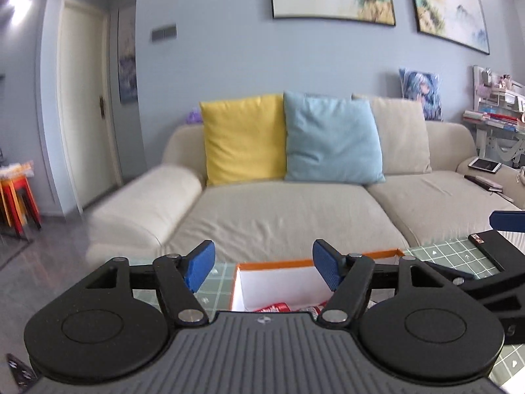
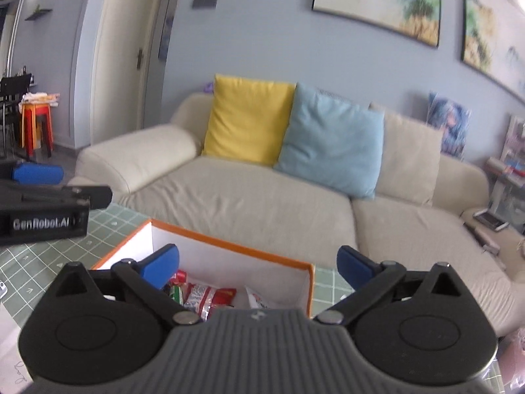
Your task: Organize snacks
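An orange-rimmed box with white inner walls [image 2: 229,249] stands on the green grid mat. Several snack packets [image 2: 203,297], red, green and white, lie inside it. The box also shows in the left wrist view [image 1: 275,264], with red packets [image 1: 272,307] at its bottom. My left gripper [image 1: 264,267] is open and empty, held above the box's near side. My right gripper [image 2: 257,266] is open and empty, also above the box. The left gripper's body shows at the left of the right wrist view [image 2: 46,207], and the right gripper's body at the right of the left wrist view [image 1: 492,262].
A cream sofa [image 1: 288,210] with a yellow cushion [image 1: 242,138] and a light blue cushion [image 1: 331,141] stands just beyond the table. The green grid mat [image 2: 42,259] covers the table. Orange and red stools [image 1: 16,200] stand at the far left by a door.
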A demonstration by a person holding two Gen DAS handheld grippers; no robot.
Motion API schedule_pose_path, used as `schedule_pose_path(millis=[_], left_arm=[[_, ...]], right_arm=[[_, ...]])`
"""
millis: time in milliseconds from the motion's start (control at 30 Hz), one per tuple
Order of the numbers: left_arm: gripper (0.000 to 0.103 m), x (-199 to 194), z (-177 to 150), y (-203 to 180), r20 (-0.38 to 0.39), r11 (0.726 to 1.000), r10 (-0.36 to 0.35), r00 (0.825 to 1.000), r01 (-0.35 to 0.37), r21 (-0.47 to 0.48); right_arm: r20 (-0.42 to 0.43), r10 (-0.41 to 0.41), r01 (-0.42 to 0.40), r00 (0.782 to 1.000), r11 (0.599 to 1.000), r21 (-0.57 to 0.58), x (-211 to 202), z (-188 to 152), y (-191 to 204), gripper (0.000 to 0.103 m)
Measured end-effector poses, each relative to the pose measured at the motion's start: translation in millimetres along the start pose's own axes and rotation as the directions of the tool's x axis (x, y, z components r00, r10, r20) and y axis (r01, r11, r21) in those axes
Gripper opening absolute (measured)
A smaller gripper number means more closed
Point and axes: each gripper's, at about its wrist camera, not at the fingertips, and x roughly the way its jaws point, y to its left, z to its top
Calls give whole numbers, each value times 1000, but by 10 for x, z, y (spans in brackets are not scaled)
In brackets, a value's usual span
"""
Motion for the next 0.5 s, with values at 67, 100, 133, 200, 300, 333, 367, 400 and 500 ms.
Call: schedule_pose_path(millis=[67,100,133,200,300,333,367,400,500], left_arm=[[83,-122,-34,-30,23,999,-16,1000,15,40],[87,-171,-62,-49,29,998,-22,999,20,67],[94,-203,-96,-72,31,996,-18,999,16,86],[96,-256,-187,-114,45,992,-12,999,6,127],[96,-289,-361,-155,37,987,8,999,-13,157],[96,-292,-431,-156,22,988,9,1000,-12,156],[96,-273,-483,-148,2,988,5,1000,-5,155],[96,-239,-538,-138,-18,989,0,1000,2,149],[96,-215,-681,-65,-51,994,19,999,-13,107]], right_arm=[[30,-13,12,999,1000,16,-168,-88,41,99],[42,-20,19,999,999,30,-238,-123,56,99],[52,-26,24,998,999,41,-301,-165,68,99],[67,-53,48,996,997,66,-410,-241,99,99],[87,-102,92,991,989,112,-542,-371,141,99],[93,-110,97,990,987,130,-576,-419,154,99],[93,-109,94,990,985,146,-607,-467,168,99],[87,-101,86,991,983,161,-621,-512,180,99],[68,-92,78,993,978,193,-608,-653,238,99]])
